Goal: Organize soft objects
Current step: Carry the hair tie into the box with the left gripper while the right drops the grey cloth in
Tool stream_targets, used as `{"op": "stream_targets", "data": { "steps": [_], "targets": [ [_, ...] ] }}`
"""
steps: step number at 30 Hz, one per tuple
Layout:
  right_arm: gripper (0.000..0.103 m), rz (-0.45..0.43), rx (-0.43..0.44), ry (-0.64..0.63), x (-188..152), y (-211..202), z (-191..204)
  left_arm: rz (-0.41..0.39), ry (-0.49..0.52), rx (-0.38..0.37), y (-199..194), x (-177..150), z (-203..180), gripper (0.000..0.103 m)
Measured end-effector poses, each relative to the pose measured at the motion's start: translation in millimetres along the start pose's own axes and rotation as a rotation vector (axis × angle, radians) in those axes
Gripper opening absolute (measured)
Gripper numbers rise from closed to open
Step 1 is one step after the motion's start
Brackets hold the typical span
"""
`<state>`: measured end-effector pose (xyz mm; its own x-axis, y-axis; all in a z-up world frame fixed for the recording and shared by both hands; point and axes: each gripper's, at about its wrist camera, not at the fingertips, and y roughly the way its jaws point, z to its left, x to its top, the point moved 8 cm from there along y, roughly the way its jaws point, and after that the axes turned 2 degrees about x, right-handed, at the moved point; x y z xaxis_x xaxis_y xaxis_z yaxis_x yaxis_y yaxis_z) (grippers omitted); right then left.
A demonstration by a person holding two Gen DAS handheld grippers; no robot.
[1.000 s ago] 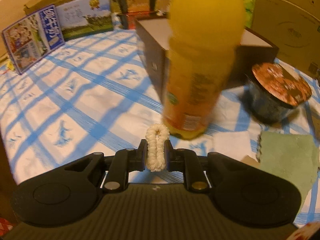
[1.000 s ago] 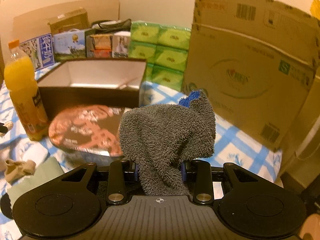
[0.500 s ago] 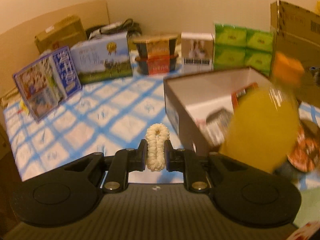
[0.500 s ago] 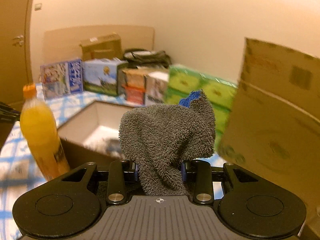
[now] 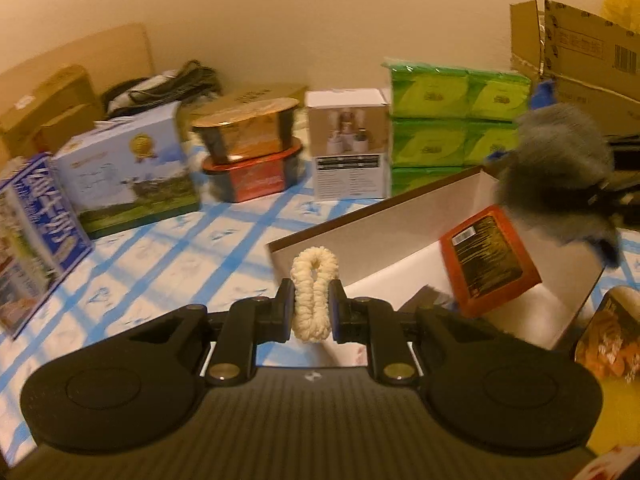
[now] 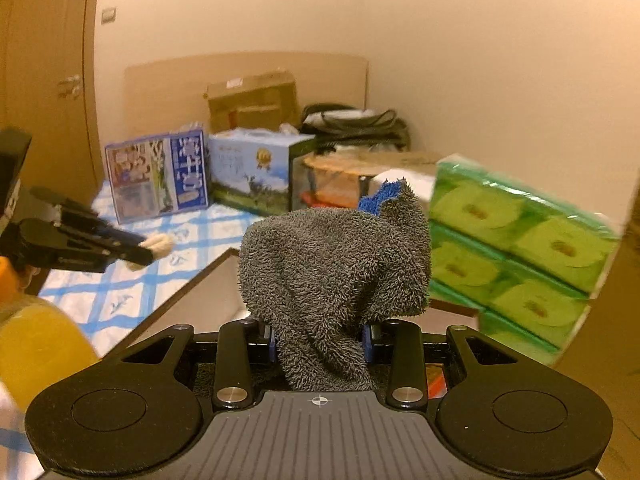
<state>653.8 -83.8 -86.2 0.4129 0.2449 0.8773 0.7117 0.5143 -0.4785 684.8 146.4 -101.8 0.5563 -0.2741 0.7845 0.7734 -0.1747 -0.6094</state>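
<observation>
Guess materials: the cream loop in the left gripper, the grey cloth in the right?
Cream loop: likely chenille or plush yarn, matte; ribbed, fuzzy coils, squeezed flat between the pads. Grey cloth: looks like microfibre terry, matte; dense short loops, limp drape, blue edge.

Left gripper: matte black plastic body with a ribbed central deck bearing a small white crosshair mark, two round raised discs at either side, and two black finger arms, each pinned by a silver round-headed screw. Right gripper: identical black housing, ribbed deck with a white crosshair, silver screws; blue pads line the inner faces of its fingers.
</observation>
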Motion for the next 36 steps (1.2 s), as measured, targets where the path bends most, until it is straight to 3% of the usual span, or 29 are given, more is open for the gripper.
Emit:
{"op": "stream_targets", "data": {
  "steps": [7, 12, 19, 23, 27, 29, 31, 32, 36],
  "targets": [
    [0.037, 0.043, 0.001, 0.01, -4, 42, -8, 0.036, 0.053, -0.041, 46, 15, -24, 0.019],
    [0.037, 0.069, 0.001, 0.009, -6, 57, -16, 0.069, 0.049, -0.03, 68, 17, -31, 0.036],
    [0.039, 0.083, 0.005, 0.007, -7, 71, -14, 0.069, 0.046, -0.032, 76, 18, -35, 0.042],
    [0.04, 0.081, -0.001, 0.01, -8, 73, -12, 0.062, 0.049, -0.037, 75, 18, -35, 0.053],
    [0.041, 0.084, 0.004, 0.008, -8, 78, -10, 0.058, 0.038, -0.031, 75, 19, -33, 0.053],
    [0.046, 0.086, 0.011, 0.01, -8, 82, -8, 0.061, 0.033, -0.029, 75, 18, -31, 0.053],
    [0.072, 0.079, 0.003, 0.017, -6, 85, -7, 0.064, 0.028, -0.025, 75, 16, -30, 0.053],
    [0.077, 0.067, -0.017, 0.021, -5, 86, -8, 0.067, 0.025, -0.025, 76, 15, -29, 0.053],
    [0.08, 0.046, -0.037, 0.016, -2, 85, -8, 0.07, 0.011, -0.024, 75, 10, -27, 0.053]
  ]
}}
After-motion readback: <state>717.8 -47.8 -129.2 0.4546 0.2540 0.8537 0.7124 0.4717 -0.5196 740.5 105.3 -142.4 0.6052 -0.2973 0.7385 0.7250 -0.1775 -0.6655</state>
